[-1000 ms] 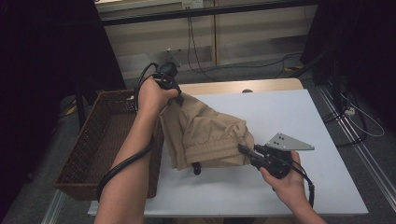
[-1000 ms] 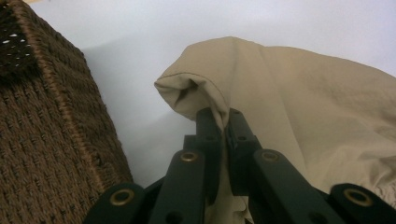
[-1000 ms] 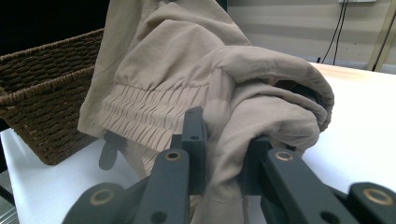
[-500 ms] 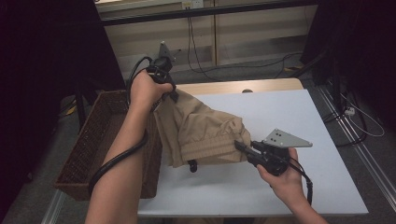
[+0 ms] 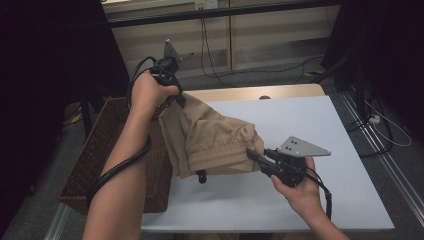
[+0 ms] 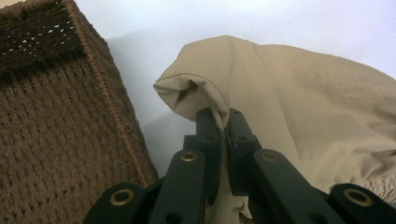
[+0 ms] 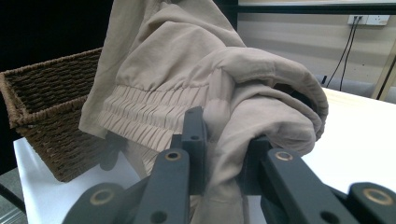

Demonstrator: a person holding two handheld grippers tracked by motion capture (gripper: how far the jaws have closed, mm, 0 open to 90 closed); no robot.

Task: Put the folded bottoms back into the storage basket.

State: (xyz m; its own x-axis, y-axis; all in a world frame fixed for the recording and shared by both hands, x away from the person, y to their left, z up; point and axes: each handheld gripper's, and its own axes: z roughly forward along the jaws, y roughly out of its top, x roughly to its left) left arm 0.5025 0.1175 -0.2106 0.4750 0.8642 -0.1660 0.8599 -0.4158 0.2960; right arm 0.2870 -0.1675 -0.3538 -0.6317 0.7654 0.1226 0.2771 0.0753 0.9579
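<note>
White table [image 5: 345,165], beige garment [image 5: 215,145] partly on it.

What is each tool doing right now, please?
Left tool: closed on a fold of the beige elastic-waist garment, lifted beside the wicker basket.
Right tool: closed on the same garment's bunched fabric, low over the white table.

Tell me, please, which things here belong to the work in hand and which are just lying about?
In use:
- beige garment
- left hand-held gripper, clamped on it
- right hand-held gripper, clamped on it
- wicker basket beside it, probably

Lying about:
- cables on the floor
- wall socket
</note>
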